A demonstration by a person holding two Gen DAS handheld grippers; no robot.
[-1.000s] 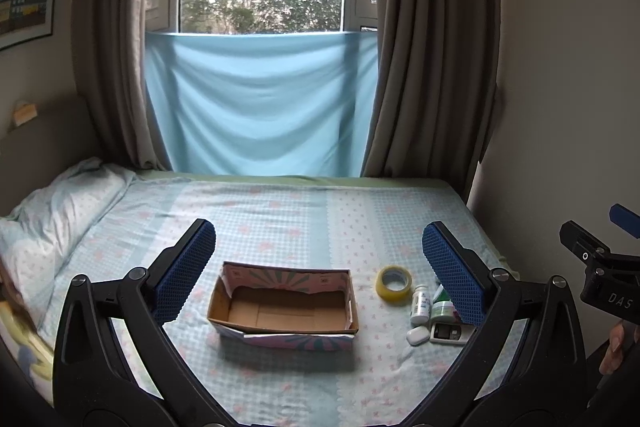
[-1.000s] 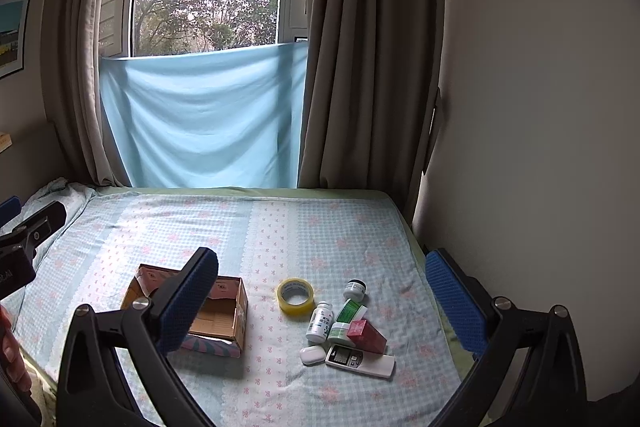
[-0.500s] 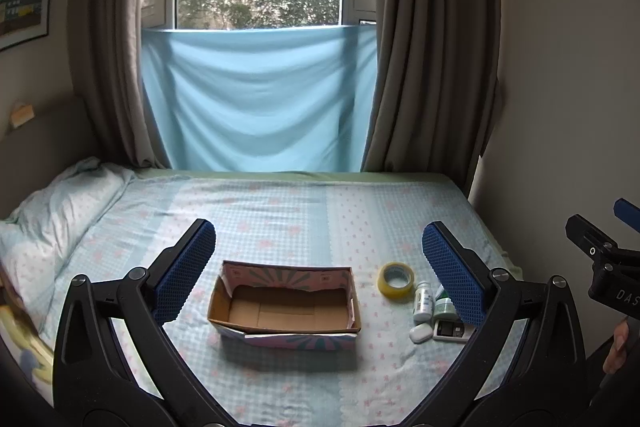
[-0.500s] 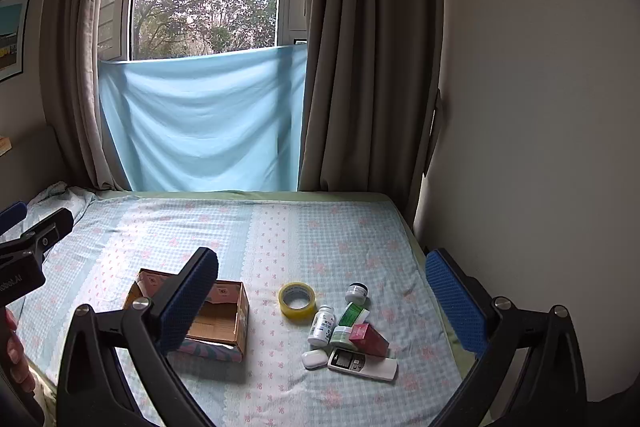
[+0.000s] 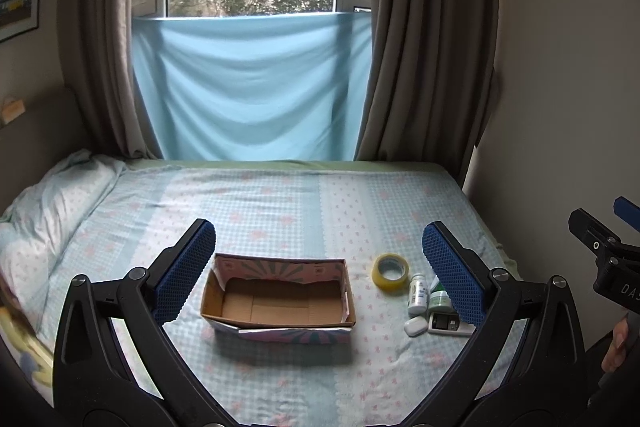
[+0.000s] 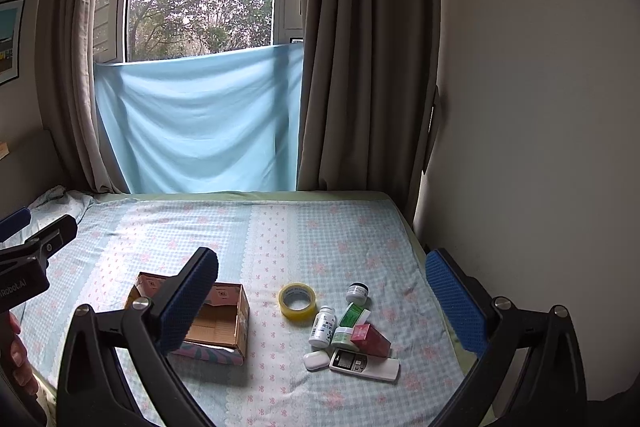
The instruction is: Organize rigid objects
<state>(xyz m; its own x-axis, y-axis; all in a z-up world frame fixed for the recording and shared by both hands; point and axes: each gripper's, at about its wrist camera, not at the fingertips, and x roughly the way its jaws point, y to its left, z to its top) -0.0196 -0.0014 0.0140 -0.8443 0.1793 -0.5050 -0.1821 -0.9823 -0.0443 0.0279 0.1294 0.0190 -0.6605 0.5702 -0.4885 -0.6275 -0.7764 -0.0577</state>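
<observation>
An open, empty cardboard box (image 5: 278, 301) (image 6: 218, 323) sits on the bed. To its right lie a yellow tape roll (image 5: 390, 268) (image 6: 297, 301), a white pill bottle (image 6: 323, 325) (image 5: 417, 294), a green-and-white tube (image 6: 354, 315), a small dark-lidded jar (image 6: 357, 293), a red box (image 6: 371, 339), a white earbud case (image 6: 316, 361) (image 5: 415, 327) and a white remote (image 6: 364, 364). My left gripper (image 5: 318, 267) is open and empty, held above the box. My right gripper (image 6: 322, 301) is open and empty, above the cluster.
The bed (image 5: 280, 203) carries a checked floral sheet, with a pillow (image 5: 48, 203) at the left. Curtains and a blue cloth (image 5: 248, 87) hang over the window behind. A wall (image 6: 540, 107) runs close along the bed's right edge.
Both grippers have moved slightly; the box and objects sit a little lower and closer in each view. Nothing was grasped or moved.
</observation>
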